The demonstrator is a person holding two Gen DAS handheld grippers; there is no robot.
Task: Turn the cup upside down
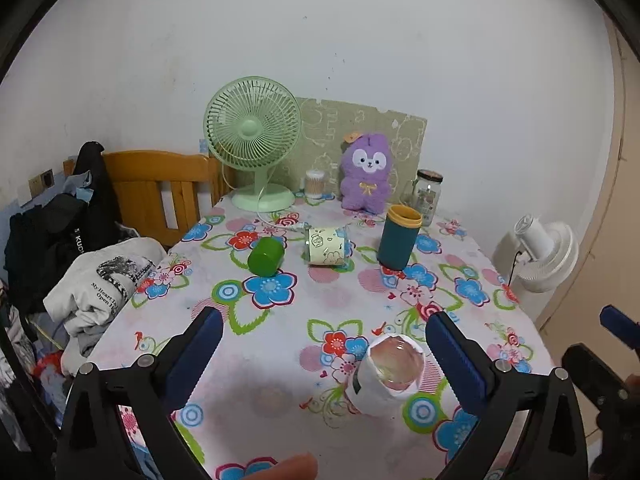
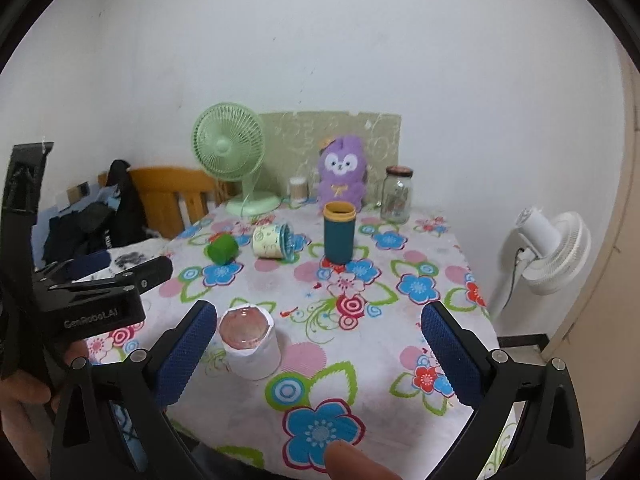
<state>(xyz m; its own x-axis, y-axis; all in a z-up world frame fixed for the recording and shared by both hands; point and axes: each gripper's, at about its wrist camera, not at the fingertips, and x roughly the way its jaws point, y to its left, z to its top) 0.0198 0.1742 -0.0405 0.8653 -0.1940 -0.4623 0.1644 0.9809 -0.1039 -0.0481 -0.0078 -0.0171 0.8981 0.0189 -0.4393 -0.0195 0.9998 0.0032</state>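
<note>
My left hand-held gripper [image 1: 322,344] wide open, empty — right hand-held gripper [image 2: 316,334] likewise; cup [image 1: 386,376] stands on tabletop [image 1: 280,320], touching neither.

Plain white wall [image 1: 360,40] behind, lightly marked. Desk [image 1: 280,332] under floral cloth, pushed against wall. Patterned green board [image 1: 384,128] propped upright at desk's far edge. Wooden chair [image 1: 160,188] at left, draped with dark clothing [image 1: 52,232]. White standing fan [image 2: 556,248] at right, beside beige panel [image 2: 616,240]. Even, diffuse indoor light.
</note>
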